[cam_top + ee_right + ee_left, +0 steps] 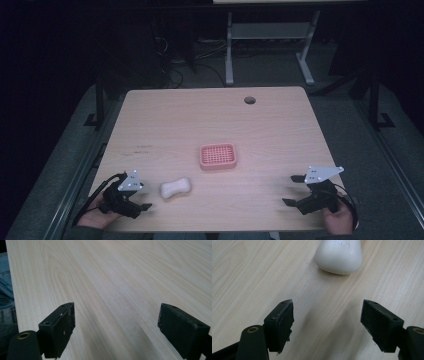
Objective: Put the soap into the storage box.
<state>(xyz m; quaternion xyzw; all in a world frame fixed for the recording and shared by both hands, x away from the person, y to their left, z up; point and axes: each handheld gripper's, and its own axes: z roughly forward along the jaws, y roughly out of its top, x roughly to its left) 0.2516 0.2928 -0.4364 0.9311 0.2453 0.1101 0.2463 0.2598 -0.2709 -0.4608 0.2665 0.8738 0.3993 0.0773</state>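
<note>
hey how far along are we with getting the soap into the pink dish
Nothing looks done: the soap bar lies on the table, apart from the empty pink dish. The left claw is open, aimed at the soap; the right claw is open. Grasping and placing remain.

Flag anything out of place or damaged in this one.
The white soap bar lies bare on the table, apart from the empty pink soap dish. Nothing looks spilled or damaged; both grippers are open.
</note>
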